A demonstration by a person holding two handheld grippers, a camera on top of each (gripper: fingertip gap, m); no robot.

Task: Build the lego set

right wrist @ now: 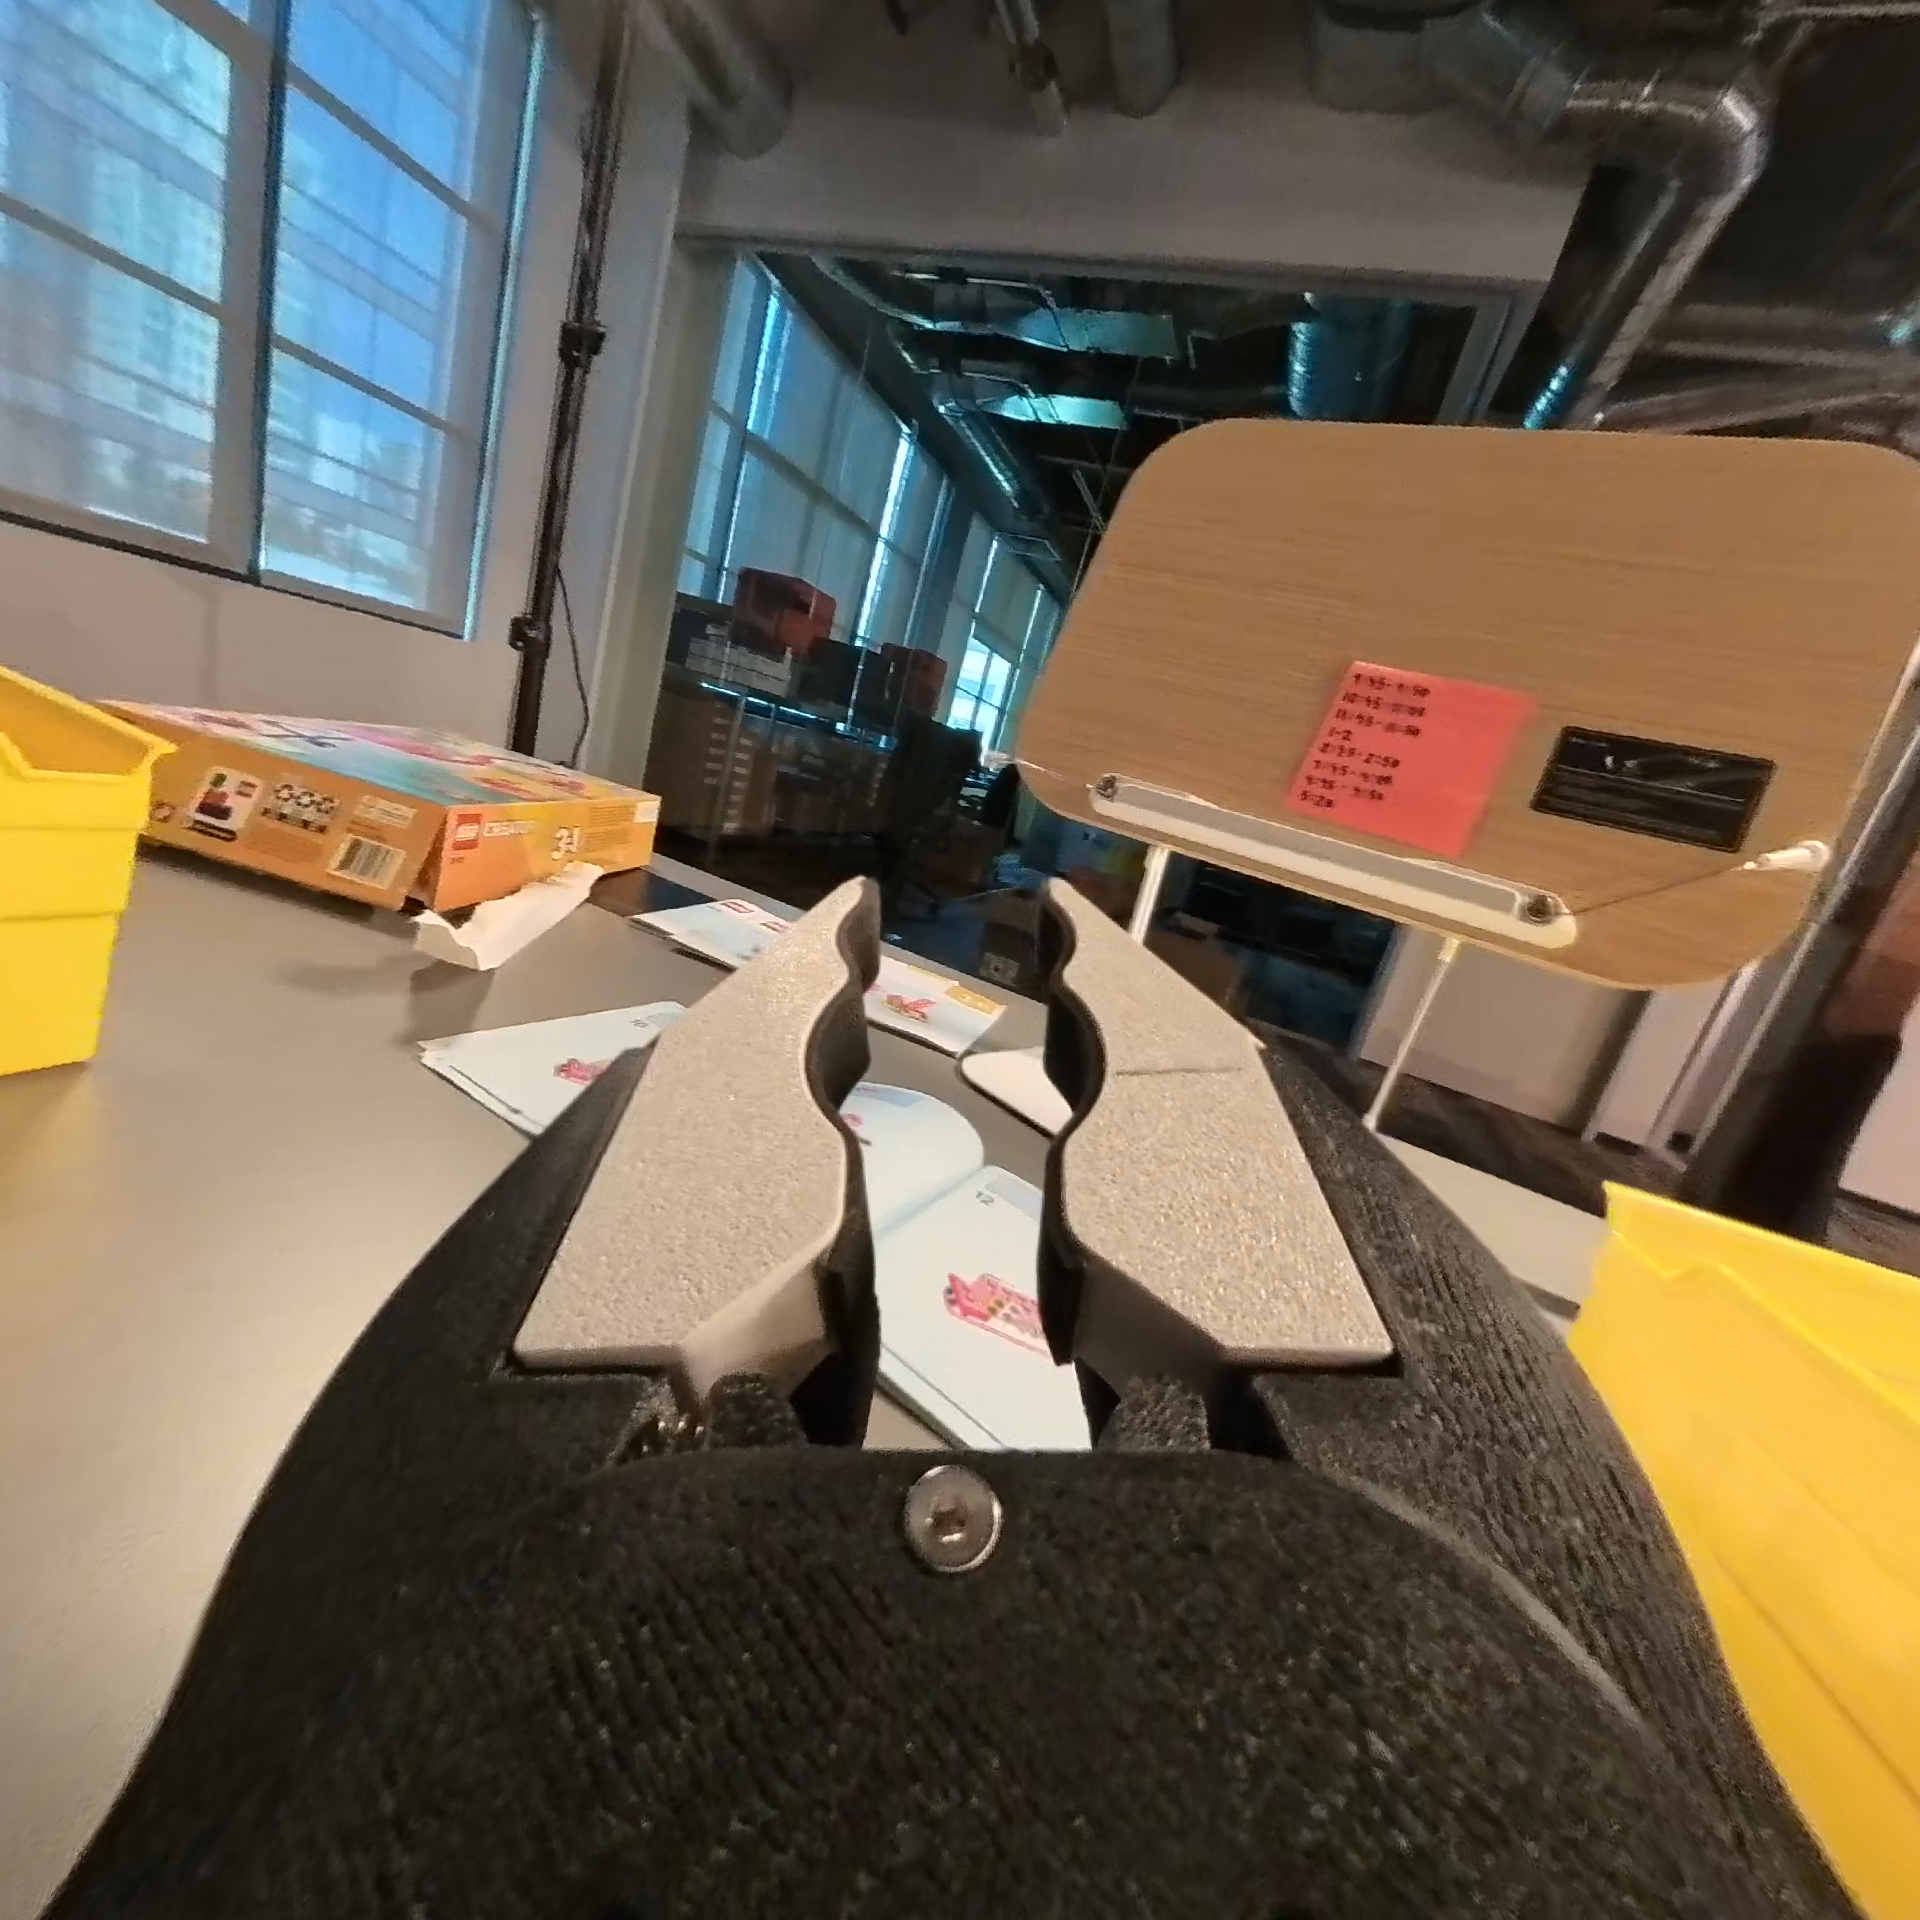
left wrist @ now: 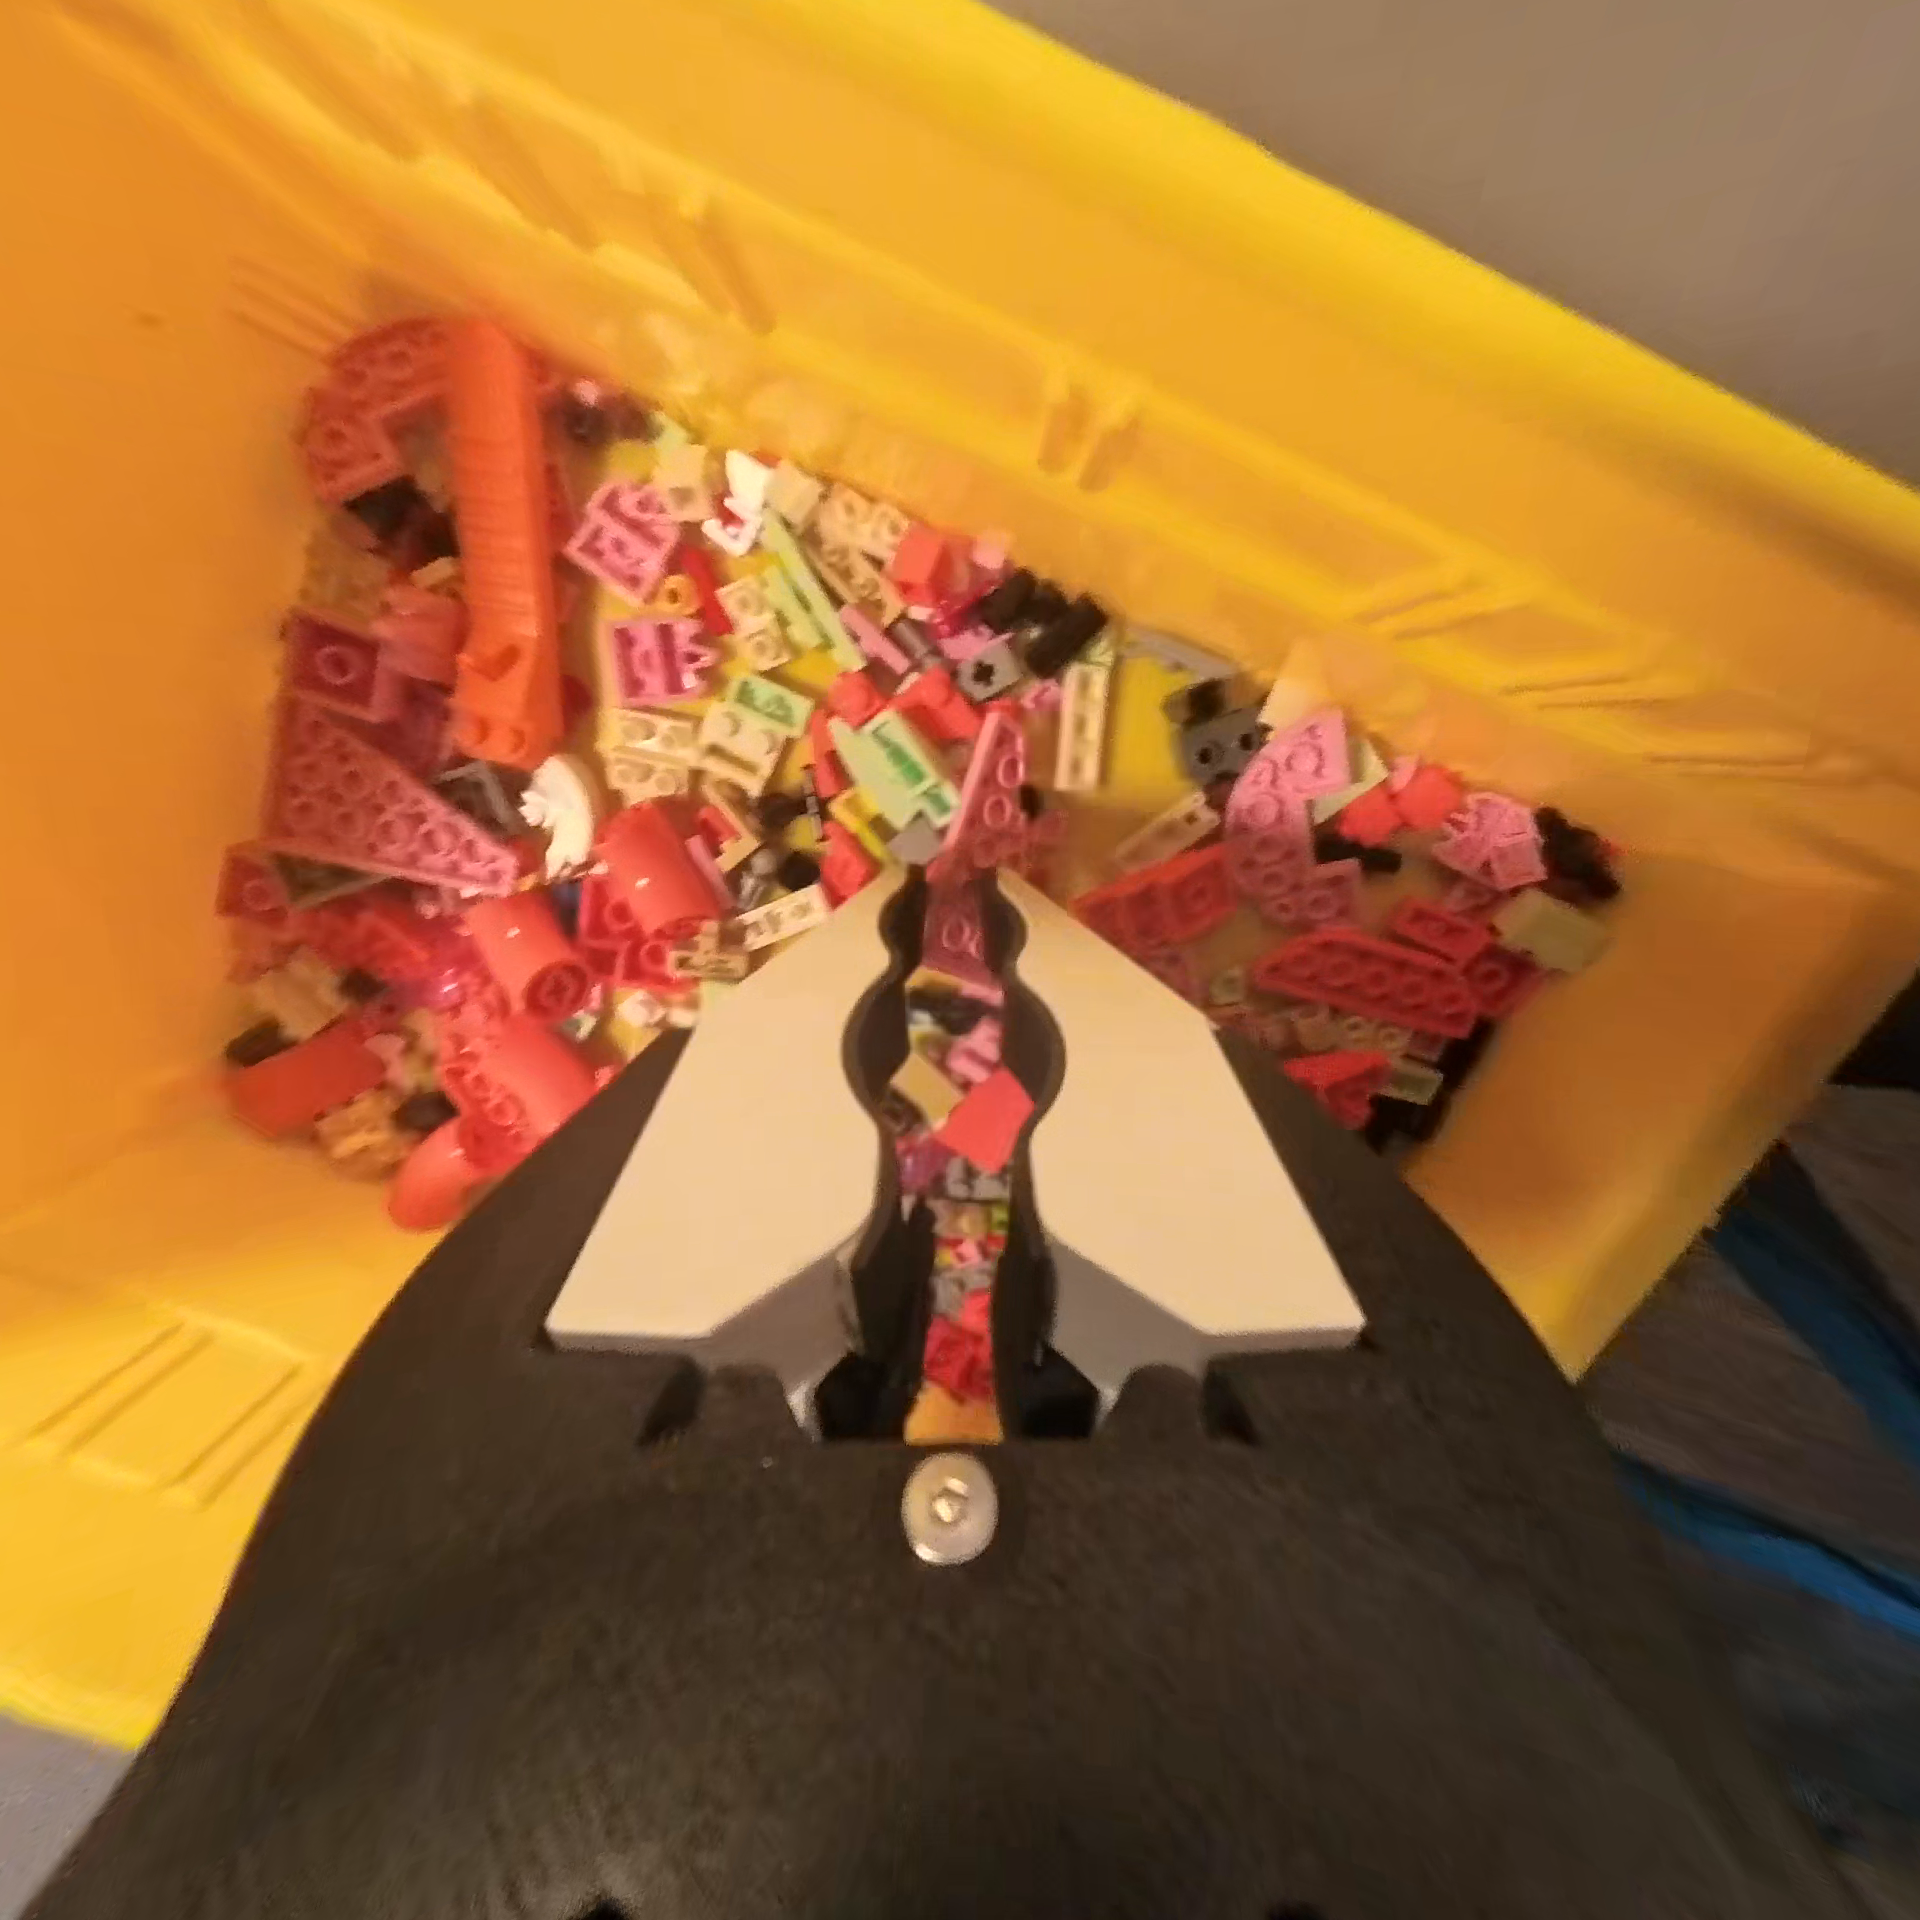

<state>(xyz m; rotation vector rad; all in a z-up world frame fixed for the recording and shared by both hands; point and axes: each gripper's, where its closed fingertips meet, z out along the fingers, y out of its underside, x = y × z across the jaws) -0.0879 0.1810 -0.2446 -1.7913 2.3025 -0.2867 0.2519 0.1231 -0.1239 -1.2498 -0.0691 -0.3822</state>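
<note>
Yellow plastic bin [left wrist: 935, 312]: left tongs [left wrist: 958, 883] clamp a studded pink wedge plate [left wrist: 992, 800]; right tongs [right wrist: 956, 914] gape.

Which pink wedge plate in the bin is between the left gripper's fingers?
The dark pink wedge plate standing on end at the left gripper tips. The other pink plates lie apart on the pile.

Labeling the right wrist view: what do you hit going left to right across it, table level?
Yellow bin → orange toy box → light-blue instruction booklets → right gripper, open with nothing in it → tilted wooden board on a white stand → second yellow bin.
</note>
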